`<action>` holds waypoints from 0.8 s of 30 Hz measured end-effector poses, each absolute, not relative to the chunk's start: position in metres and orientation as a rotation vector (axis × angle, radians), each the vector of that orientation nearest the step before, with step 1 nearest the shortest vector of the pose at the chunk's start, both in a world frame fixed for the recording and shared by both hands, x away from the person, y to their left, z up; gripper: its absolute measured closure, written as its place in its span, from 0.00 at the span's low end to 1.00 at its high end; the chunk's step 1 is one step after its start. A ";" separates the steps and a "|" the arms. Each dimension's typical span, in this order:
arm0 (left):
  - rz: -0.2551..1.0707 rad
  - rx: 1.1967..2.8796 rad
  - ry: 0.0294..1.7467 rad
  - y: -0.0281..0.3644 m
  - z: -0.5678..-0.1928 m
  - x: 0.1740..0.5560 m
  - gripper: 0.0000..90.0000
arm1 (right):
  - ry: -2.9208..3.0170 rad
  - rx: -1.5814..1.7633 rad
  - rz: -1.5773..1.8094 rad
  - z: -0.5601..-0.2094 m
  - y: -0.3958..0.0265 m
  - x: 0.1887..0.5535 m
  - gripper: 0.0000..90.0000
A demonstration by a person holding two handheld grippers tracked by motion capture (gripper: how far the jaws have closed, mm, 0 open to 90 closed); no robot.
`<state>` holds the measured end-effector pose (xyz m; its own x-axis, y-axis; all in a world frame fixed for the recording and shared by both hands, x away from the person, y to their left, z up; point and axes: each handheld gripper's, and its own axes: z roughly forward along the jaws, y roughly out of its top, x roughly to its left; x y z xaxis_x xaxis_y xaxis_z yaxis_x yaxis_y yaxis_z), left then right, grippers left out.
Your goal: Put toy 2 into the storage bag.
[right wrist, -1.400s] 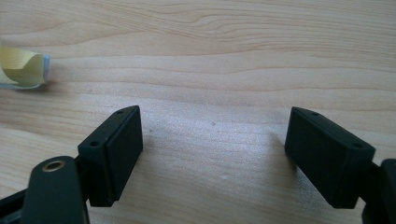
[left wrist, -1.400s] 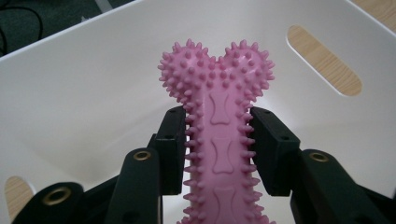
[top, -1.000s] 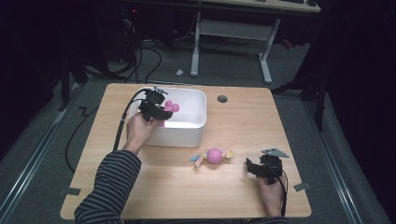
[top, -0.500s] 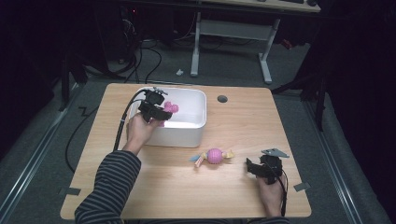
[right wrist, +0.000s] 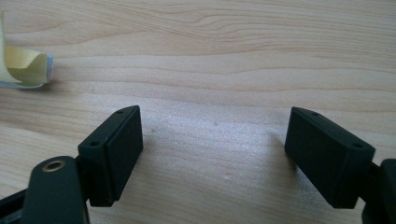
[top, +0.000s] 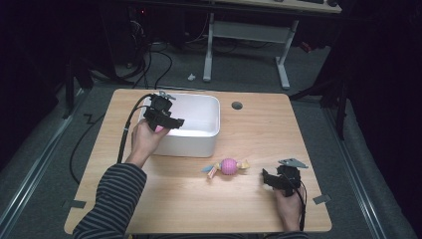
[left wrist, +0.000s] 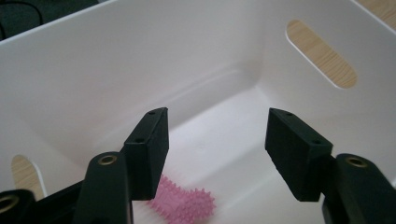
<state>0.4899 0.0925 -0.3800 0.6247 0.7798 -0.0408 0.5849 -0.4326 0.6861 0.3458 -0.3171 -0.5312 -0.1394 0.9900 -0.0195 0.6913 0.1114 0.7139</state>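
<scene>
Over the white bin [top: 199, 130], the left gripper [left wrist: 217, 144] has just been opening its jaws; they stand spread with nothing between them. The pink spiky toy [left wrist: 184, 205] it carried a second ago now lies on the bin floor, so this drop looks done. Its long axis runs roughly crosswise below the jaws.

A light wooden table [top: 318, 129] stands on grey carpet [top: 249, 74]. Behind it a white-legged desk [top: 249, 30]; black cables [top: 164, 59] trail, seemingly into darkness.
</scene>
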 end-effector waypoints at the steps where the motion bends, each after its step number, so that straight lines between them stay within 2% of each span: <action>1: 0.380 2.166 1.061 0.093 -0.378 0.488 0.43 | 1.892 1.628 0.775 -0.531 -0.317 0.346 0.22; 7: 0.423 2.141 1.040 0.101 -0.371 0.476 0.39 | 1.892 1.629 0.773 -0.531 -0.317 0.346 0.22; 24: 0.442 2.069 1.030 0.123 -0.362 0.450 0.36 | 1.890 1.631 0.776 -0.531 -0.317 0.346 0.22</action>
<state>0.4505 0.1227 -0.3618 0.6134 0.7893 -0.0285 0.5226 -0.3786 0.7640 0.3457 -0.3170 -0.5312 -0.1386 0.9902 -0.0187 0.6915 0.1102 0.7139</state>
